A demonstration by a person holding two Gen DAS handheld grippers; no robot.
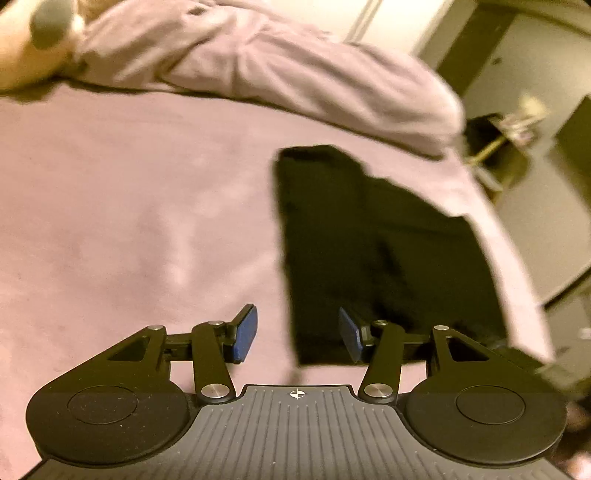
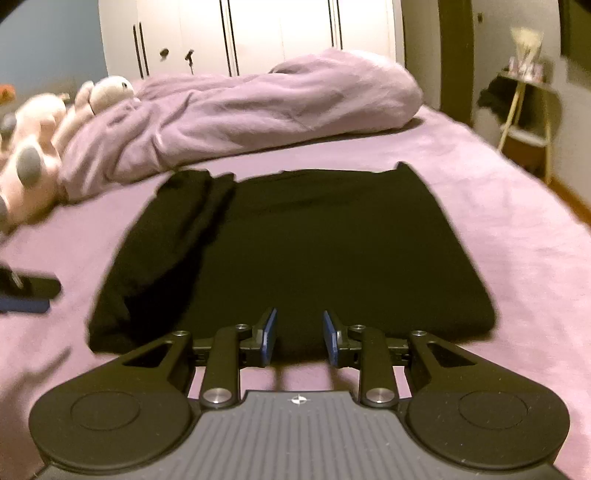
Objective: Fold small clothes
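Observation:
A black garment [image 2: 295, 240] lies flat on the purple bed sheet [image 2: 498, 229], partly folded, with a doubled strip along its left side [image 2: 173, 229]. In the left wrist view the garment [image 1: 369, 240] lies to the right of centre. My left gripper [image 1: 298, 334] is open and empty, hovering over the garment's near left edge. My right gripper [image 2: 299, 336] is open and empty, just at the garment's near edge. The left gripper also shows at the far left of the right wrist view [image 2: 22, 291].
A bunched purple duvet [image 2: 240, 107] lies across the back of the bed. Plush toys [image 2: 44, 147] sit at the back left. The bed's right edge drops to the floor, where a small stand [image 2: 524, 110] holds items. White wardrobes [image 2: 251, 33] stand behind.

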